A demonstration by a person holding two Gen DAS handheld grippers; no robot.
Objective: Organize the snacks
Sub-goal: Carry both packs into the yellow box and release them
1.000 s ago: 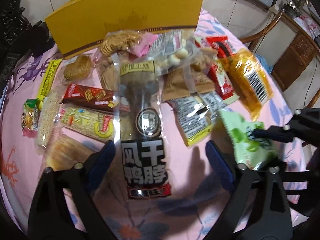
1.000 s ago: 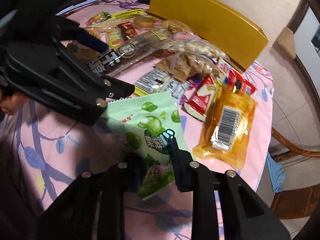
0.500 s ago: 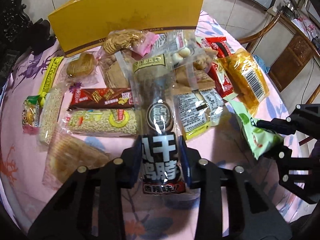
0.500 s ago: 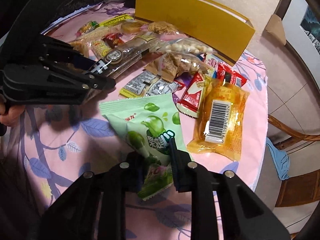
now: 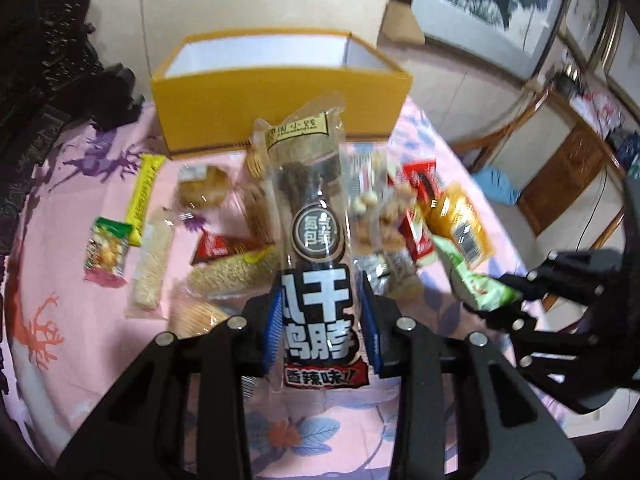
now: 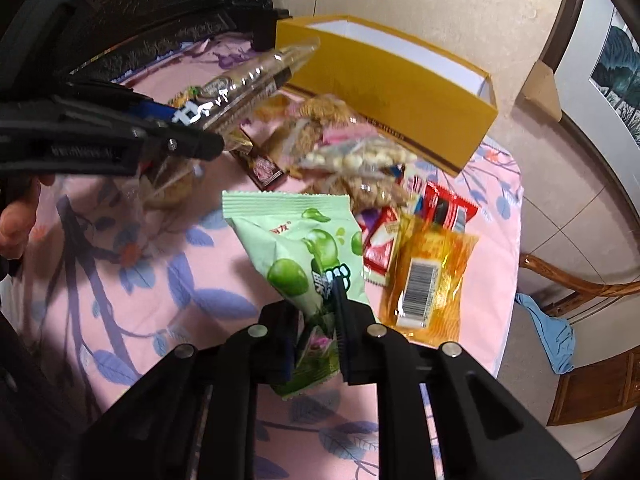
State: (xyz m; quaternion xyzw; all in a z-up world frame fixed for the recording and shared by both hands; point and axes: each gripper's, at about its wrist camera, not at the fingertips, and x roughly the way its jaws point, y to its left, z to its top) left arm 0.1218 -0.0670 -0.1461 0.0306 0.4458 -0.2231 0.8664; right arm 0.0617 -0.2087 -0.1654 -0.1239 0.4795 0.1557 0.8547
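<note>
Black-lettered clear packet [image 5: 316, 240] reads "香辣味!!" on red

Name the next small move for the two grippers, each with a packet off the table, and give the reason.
Probably carry both forward over the open yellow box. The left gripper is shut on the long clear packet, the right gripper on the green packet; both hang clear of the pink tablecloth, and the box stands just behind the snack pile.

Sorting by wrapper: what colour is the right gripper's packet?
Light green packet, clearest in right wrist view.
</note>
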